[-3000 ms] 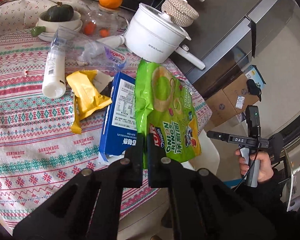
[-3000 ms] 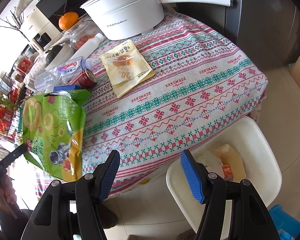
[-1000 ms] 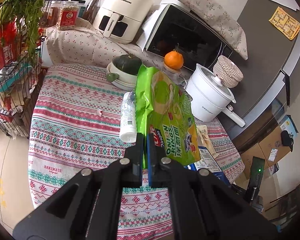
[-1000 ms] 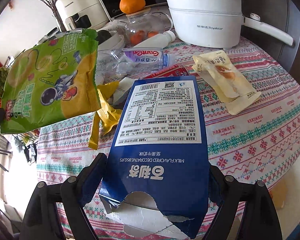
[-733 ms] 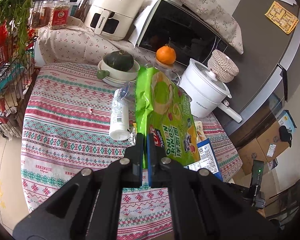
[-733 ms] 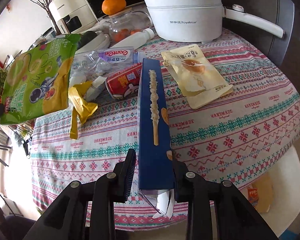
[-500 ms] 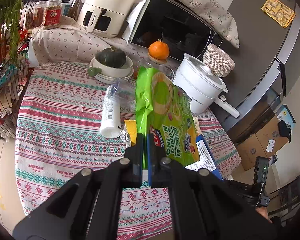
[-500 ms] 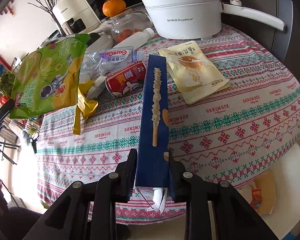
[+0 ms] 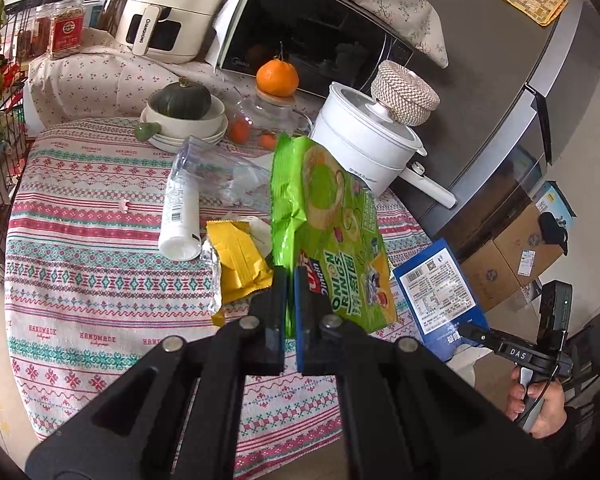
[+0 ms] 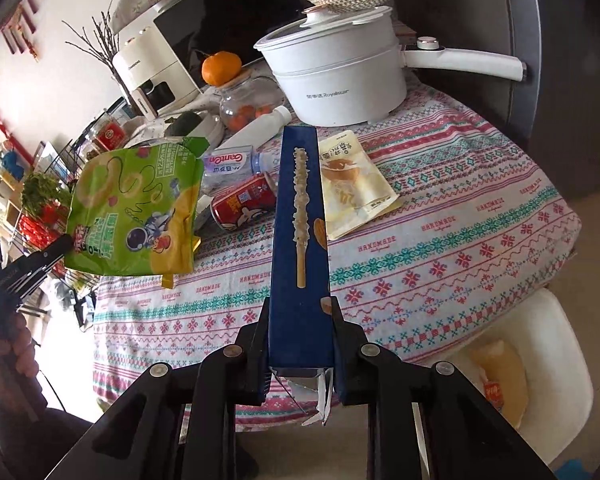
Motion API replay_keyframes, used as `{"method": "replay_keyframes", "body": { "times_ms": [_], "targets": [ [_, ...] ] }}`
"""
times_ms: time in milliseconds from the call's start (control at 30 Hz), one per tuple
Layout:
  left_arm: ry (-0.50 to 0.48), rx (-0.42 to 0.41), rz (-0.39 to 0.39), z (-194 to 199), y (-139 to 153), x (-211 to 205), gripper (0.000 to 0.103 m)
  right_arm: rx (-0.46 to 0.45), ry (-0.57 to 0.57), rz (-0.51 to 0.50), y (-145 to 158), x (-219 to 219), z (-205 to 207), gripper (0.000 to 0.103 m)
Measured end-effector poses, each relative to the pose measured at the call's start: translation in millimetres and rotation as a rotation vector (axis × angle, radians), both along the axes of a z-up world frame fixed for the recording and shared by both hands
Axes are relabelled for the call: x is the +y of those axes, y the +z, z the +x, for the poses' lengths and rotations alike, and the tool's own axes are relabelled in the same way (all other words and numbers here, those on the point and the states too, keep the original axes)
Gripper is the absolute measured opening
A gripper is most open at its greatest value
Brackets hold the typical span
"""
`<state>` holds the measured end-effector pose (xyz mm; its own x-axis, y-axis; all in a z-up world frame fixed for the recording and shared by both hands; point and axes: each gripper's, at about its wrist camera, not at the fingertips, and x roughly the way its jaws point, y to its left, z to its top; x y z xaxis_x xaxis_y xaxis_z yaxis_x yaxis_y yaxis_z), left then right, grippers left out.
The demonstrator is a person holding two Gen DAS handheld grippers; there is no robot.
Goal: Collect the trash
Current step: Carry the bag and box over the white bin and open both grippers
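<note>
We have both hands loaded at once, which spares us a second trip to the bin. Our left tool [image 9: 290, 300] is clamped tight on the lower edge of the green snack bag [image 9: 332, 236], so the empty bag hangs upright and clear of the bench [image 9: 80, 240] instead of dragging over the other litter. Our right tool [image 10: 300, 336] is closed on the narrow sides of the blue biscuit box [image 10: 300, 240], gripped near its torn open end so the long box points away from us and stays level above the cloth. The white bin [image 10: 540, 380] sits low beside the bench edge on the right, with a yellowish wrapper already in it, so we judge the box is nearest to being dropped there. Left lying on the bench are the yellow wrapper [image 9: 236, 256], the red can [image 10: 244, 200], the pale pouch [image 10: 352, 184], the white bottle [image 9: 180, 216] and the crushed clear bottle [image 10: 228, 164].
</note>
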<state>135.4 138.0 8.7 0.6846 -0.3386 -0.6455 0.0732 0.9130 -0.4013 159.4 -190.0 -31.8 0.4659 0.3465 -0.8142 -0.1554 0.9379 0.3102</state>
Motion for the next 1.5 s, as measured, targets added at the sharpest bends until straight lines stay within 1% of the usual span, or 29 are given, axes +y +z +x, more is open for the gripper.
{"method": "replay_keyframes", "body": {
  "times_ms": [100,200,300,400,500,633,767,833,1033,1100,1267,1300,1333,1367,1400,1467,1500],
  "targets": [
    [-0.078,0.019,-0.012,2.9,-2.2,-26.7,0.004,-0.001,-0.062,-0.017,5.1,-42.2,-12.5,0.024],
    [-0.161,0.04,-0.009,5.0,-4.9,-60.1,0.004,0.016,-0.134,-0.059,4.1,-84.0,-26.4,0.024],
    [-0.242,0.062,-0.016,5.3,-8.9,-94.3,0.004,0.047,-0.2,-0.066,-1.7,-123.2,-40.7,0.024],
    [-0.328,0.081,-0.013,1.5,-15.5,-130.8,0.004,0.057,-0.263,-0.065,-3.4,-155.7,-54.6,0.024],
    [-0.421,0.095,0.036,-5.1,-25.0,-173.8,0.004,0.05,-0.312,-0.065,-1.6,-179.6,-64.5,0.024],
    [-0.542,0.131,0.123,-17.3,-48.1,-230.7,0.004,0.04,-0.363,-0.069,1.7,-204.6,-74.1,0.024],
    [-0.636,0.146,0.219,-27.5,-74.5,-279.2,0.004,0.035,-0.389,-0.06,4.3,-216.0,-79.2,0.024],
    [-0.669,0.153,0.248,-28.0,-86.5,-297.3,0.004,0.033,-0.393,-0.059,4.2,-219.1,-80.2,0.024],
    [-0.725,0.177,0.297,-24.1,-115.2,-333.9,0.005,0.05,-0.401,-0.059,-1.6,-225.6,-82.1,0.024],
    [-0.728,0.164,0.327,-23.8,-120.2,-341.4,0.006,0.057,-0.409,-0.058,-3.6,-229.2,-82.9,0.024],
    [-0.741,0.169,0.346,-18.9,-127.8,-348.2,0.011,0.072,-0.42,-0.058,-7.5,-234.9,-85.0,0.024],
    [-0.737,0.177,0.354,-17.8,-128.6,-348.7,0.018,0.075,-0.419,-0.058,-8.1,-235.4,-85.5,0.024],
    [-0.728,0.187,0.363,-16.4,-128.4,-348.0,0.022,0.079,-0.419,-0.058,-8.8,-235.6,-85.6,0.024],
    [-0.718,0.189,0.365,-15.7,-126.4,-344.9,0.031,0.083,-0.418,-0.059,-9.3,-235.9,-85.8,0.024],
    [-0.712,0.183,0.36,-15.5,-122.7,-341.3,0.035,0.086,-0.415,-0.06,-9.8,-235.1,-84.9,0.024],
    [-0.704,0.165,0.351,-14.6,-112.5,-333.4,0.038,0.096,-0.4,-0.067,-11.8,-231.6,-81.9,0.024],
    [-0.696,0.156,0.35,-13.8,-107.3,-329.1,0.041,0.103,-0.389,-0.072,-13.6,-229.0,-82.3,0.024]
  ]
}}
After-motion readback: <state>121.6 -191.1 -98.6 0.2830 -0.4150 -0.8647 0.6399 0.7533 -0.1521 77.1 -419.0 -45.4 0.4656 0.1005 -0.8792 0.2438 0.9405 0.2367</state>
